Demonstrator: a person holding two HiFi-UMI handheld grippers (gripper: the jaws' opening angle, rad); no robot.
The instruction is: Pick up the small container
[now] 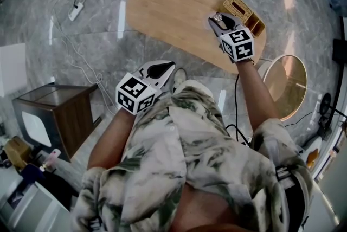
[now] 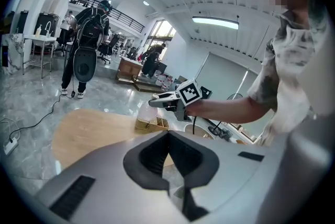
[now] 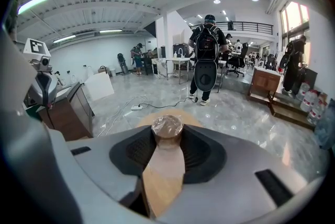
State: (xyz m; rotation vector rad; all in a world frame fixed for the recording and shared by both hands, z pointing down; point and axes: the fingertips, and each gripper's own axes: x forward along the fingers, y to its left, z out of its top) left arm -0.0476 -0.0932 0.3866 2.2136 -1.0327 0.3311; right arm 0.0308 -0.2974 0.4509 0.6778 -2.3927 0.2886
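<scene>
The small container (image 3: 167,126) is a low round tub with a clear wrapped top. It sits between the tips of my right gripper (image 3: 167,136), and both pads press on its sides. In the head view the right gripper (image 1: 219,20) is over the right end of the wooden table (image 1: 173,8), with the container (image 1: 218,18) showing as a shiny spot at its tips. My left gripper (image 1: 161,69) hangs near the person's body, off the table, with its tips together and nothing in them. From the left gripper view the right gripper (image 2: 159,102) hovers above the table.
A wicker organiser (image 1: 245,13) stands on the table just right of the right gripper. A round side table (image 1: 287,84) is at the right, a dark cabinet (image 1: 59,111) at the left. A power strip (image 1: 76,10) and its cable lie on the marble floor. People stand in the background.
</scene>
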